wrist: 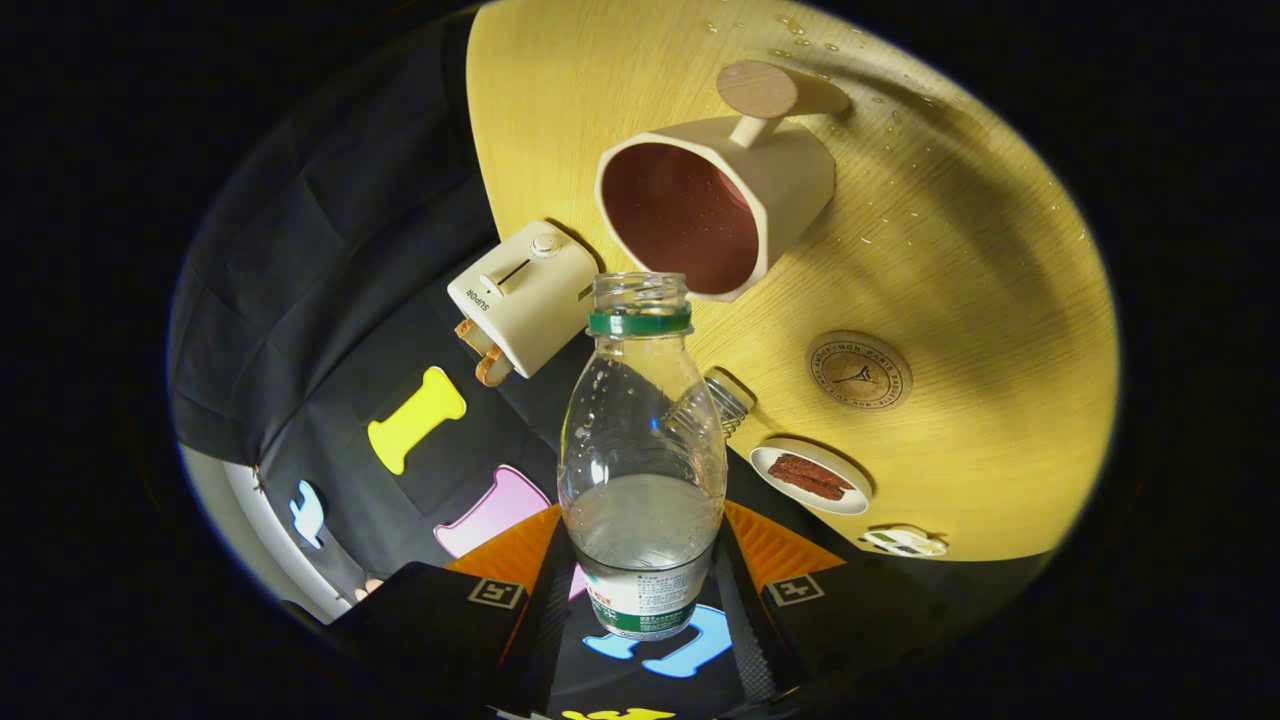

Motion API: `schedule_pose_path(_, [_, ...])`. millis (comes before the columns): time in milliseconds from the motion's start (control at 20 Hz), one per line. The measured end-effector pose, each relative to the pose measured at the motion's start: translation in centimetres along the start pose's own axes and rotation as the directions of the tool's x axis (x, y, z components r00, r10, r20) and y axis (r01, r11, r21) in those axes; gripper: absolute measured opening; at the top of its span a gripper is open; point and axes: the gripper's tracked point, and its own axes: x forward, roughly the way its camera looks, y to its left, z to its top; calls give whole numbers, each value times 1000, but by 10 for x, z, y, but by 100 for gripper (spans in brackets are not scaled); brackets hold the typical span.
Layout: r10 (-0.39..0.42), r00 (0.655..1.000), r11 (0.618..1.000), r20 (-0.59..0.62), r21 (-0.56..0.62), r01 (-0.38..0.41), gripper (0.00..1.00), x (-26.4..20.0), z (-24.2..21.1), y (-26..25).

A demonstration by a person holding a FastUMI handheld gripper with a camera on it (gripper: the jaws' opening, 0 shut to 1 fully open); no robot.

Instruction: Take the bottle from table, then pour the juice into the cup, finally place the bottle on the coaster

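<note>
Holding the bottle (642, 460) by its lower body, the gripper (640, 600) has both fingers pressed against its sides, and the open neck points forward at the cup (716, 205), which sits just beyond the mouth at about one o'clock. The view is rolled over, so the bottle looks tipped for pouring; a little clear liquid pools near the label end. My worry is aim: the neck lines up with the cup's near rim rather than its middle, so a stream could run down the outside onto the table (960, 330), where droplets already lie at twelve to one o'clock. A smooth wet bottle could also twist in the grip. Outward from there, the coaster (858, 371) lies at three o'clock of the bottle's shoulder, bare and ready. A toaster (520, 297) stands close at ten o'clock, near enough to catch splashes. A small plate (810, 477) with brown food sits at four o'clock, just by the coaster, crowding the set-down path.
</note>
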Motion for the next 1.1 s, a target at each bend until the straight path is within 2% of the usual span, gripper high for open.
schedule_pose_path(150, [-42,999,989,-32,-143,37,72,-8,-10,-14])
schedule_pose_path(250, [-91,993,953,-72,-295,66,72,-17,-21,-26])
schedule_pose_path(350, [-112,989,884,-101,-464,53,72,-28,-31,-29])
schedule_pose_path(400, [-128,985,825,-115,-564,41,72,-34,-38,-30])
schedule_pose_path(500, [-156,978,690,-141,-724,6,72,-46,-45,-27])
schedule_pose_path(600, [-178,971,528,-159,-848,-42,72,-60,-51,-29])
schedule_pose_path(750, [-186,971,294,-153,-951,-93,72,-74,-49,-29])
schedule_pose_path(850, [-192,970,129,-151,-983,-127,72,-84,-43,-35])
schedule_pose_path(1000, [-200,973,-188,-116,-970,-154,72,-89,-23,-55])
schedule_pose_path(1100, [-191,975,-351,-117,-919,-179,72,-89,-16,-64])
